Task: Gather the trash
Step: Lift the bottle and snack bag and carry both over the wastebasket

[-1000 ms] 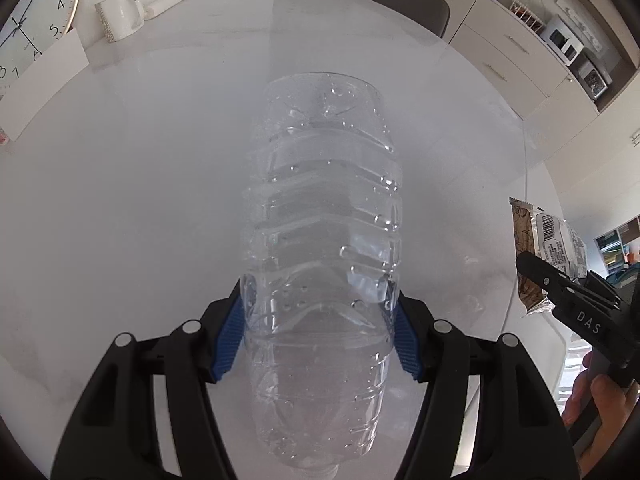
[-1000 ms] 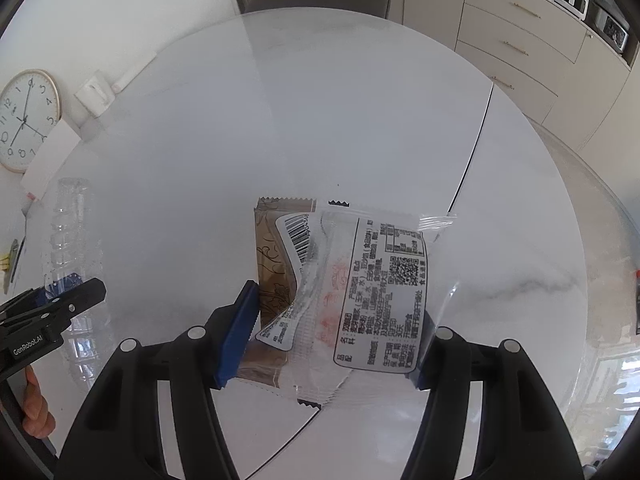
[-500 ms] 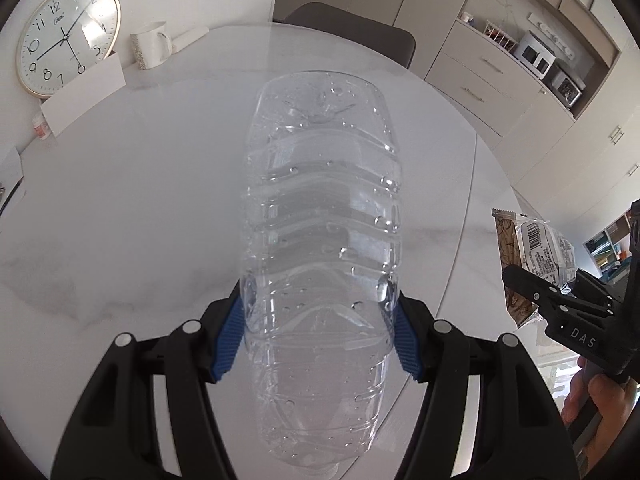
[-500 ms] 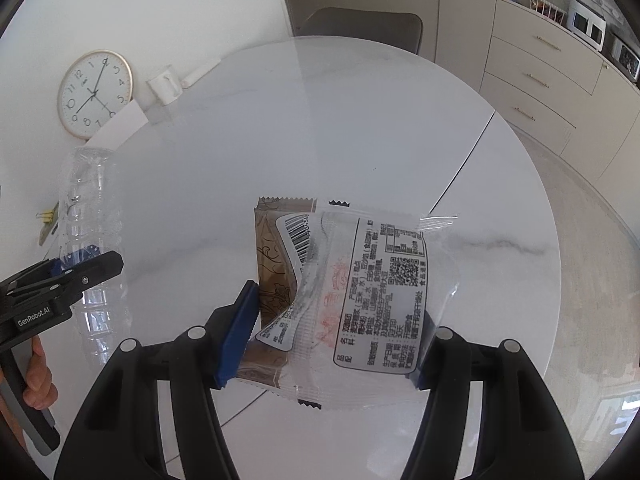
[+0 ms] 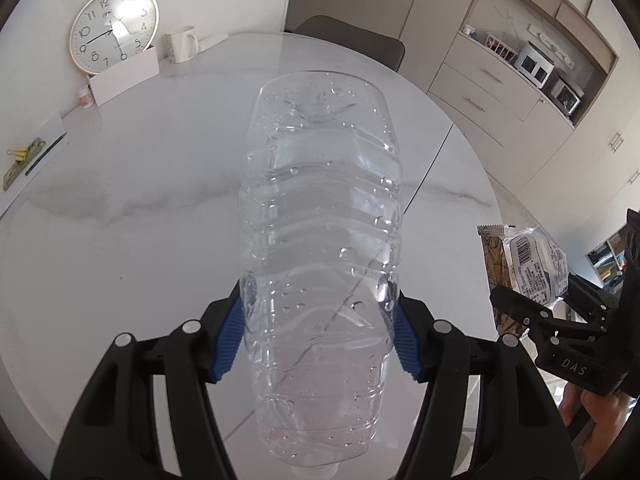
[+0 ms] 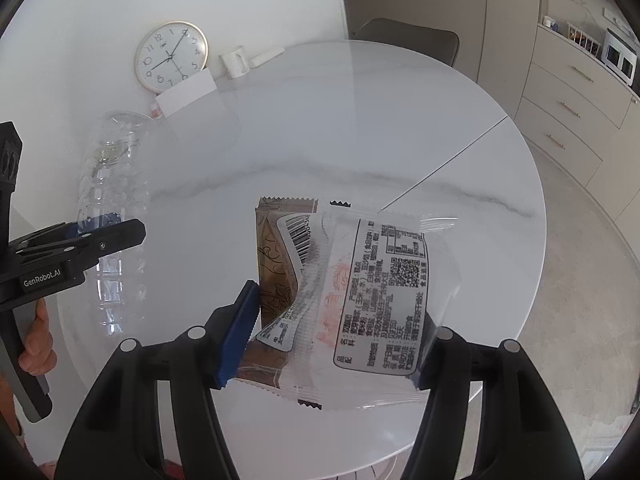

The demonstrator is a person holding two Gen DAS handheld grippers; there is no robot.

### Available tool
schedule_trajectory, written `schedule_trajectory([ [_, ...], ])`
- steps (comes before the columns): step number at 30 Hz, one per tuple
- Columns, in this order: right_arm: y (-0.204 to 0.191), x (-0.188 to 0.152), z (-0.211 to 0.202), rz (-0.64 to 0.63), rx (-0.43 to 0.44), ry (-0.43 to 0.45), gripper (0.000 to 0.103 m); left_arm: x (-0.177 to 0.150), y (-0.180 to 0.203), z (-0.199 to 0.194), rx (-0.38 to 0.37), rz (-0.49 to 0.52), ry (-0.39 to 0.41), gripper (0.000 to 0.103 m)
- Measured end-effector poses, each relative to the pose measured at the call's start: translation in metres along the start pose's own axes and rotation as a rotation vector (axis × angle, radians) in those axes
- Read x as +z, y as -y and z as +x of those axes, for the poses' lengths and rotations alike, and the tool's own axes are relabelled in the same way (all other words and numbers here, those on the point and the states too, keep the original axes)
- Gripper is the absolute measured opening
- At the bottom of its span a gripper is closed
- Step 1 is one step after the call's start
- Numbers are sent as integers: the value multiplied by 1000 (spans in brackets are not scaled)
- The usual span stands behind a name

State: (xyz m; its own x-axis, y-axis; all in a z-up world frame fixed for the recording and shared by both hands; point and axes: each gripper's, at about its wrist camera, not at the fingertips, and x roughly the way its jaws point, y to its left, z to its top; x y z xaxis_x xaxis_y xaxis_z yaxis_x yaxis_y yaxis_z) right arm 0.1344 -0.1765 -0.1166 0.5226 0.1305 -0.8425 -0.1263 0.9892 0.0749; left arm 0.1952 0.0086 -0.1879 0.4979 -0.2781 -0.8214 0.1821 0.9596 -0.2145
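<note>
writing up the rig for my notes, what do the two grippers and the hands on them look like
Both grippers are matte black plastic with two angular fingers, silver screw heads at the joints and ribbed blue pads. The left gripper carries white "GenRobot.AI" lettering on its side; the right gripper is marked "DAS". Bare fingers of the left hand and right hand wrap the handles. No sleeves or cables show.

The right gripper (image 6: 332,328) is clamped on two snack wrappers held above a round white marble table (image 6: 460,160): a clear wrapper (image 6: 380,300) with black printed text overlapping a brown wrapper (image 6: 276,276). At the left edge, the left gripper (image 6: 76,246) grips a clear plastic bottle (image 6: 112,184). A wall clock (image 6: 171,56) and a white mug (image 6: 234,62) stand at the table's far side.
</note>
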Motion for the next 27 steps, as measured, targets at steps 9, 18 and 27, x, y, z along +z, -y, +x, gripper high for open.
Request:
schedule_trajectory([
  [9,17,-45,-63,-60,99,54,63,-56,54,-52,50,-64,48,61],
  [18,40,-98,-86,-143,173,-12,63,-134,112,-78,50,-83,11,61],
  [27,47,-172,-82,-237,160,-76,64,-171,130,-94,-13,-33,-14,61],
])
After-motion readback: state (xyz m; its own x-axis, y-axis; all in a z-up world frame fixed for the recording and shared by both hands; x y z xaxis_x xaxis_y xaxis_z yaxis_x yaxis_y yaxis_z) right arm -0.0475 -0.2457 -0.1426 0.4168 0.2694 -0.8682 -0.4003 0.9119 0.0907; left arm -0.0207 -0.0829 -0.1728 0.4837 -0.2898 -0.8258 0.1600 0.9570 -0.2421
